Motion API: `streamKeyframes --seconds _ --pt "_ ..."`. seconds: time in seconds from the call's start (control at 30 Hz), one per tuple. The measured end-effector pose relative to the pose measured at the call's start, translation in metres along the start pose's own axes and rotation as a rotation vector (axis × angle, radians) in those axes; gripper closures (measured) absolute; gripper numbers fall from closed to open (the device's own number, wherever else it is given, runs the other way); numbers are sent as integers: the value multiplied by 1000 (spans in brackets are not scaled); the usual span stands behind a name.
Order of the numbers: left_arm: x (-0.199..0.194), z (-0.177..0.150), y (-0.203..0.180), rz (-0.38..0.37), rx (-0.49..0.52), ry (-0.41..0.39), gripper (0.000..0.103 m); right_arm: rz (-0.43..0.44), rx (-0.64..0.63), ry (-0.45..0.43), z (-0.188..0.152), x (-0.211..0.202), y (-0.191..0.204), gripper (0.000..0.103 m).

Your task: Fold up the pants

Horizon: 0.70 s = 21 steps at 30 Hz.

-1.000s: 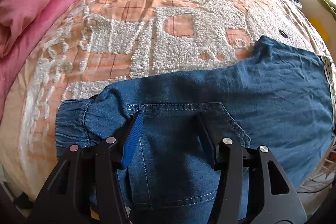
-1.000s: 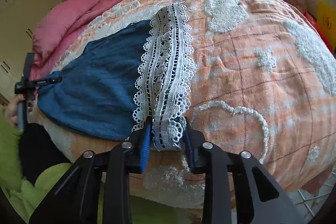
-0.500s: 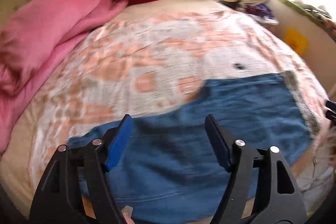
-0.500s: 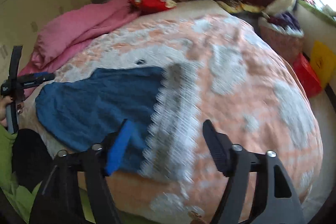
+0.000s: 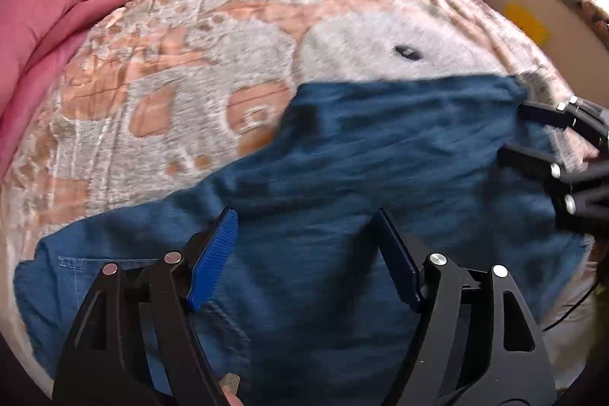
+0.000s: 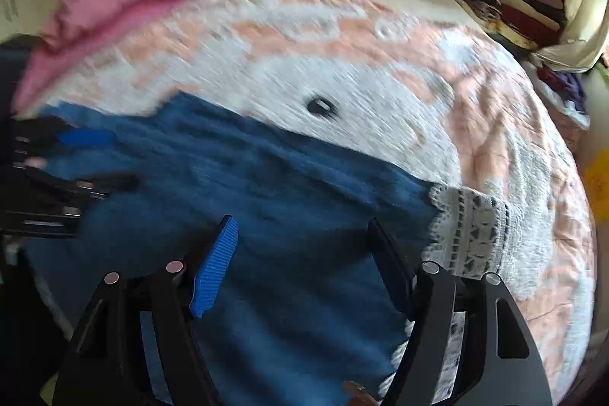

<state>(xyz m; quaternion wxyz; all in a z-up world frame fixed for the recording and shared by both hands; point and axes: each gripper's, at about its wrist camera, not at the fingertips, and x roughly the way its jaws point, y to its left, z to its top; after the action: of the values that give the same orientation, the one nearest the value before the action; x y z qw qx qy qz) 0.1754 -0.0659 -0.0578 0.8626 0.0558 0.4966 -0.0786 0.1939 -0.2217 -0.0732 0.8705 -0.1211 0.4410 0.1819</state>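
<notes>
We see a peach-and-white bedspread (image 5: 236,71), pink duvet (image 5: 57,6) at ten o'clock. The pants (image 5: 342,215) lie lengthwise from eight to two o'clock. Left gripper (image 5: 304,253) and right gripper (image 6: 300,257) gape apart above them.

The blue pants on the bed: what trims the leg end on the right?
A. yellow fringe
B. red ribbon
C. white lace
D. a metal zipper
C: in the right wrist view the pants end in a band of white lace lying on the peach and white bedspread.
</notes>
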Motion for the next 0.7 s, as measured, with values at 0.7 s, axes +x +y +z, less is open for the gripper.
streamKeyframes --seconds 0.7 --pt "-41 0 19 55 -49 -167 21 104 243 -201 -55 -76 -57 20"
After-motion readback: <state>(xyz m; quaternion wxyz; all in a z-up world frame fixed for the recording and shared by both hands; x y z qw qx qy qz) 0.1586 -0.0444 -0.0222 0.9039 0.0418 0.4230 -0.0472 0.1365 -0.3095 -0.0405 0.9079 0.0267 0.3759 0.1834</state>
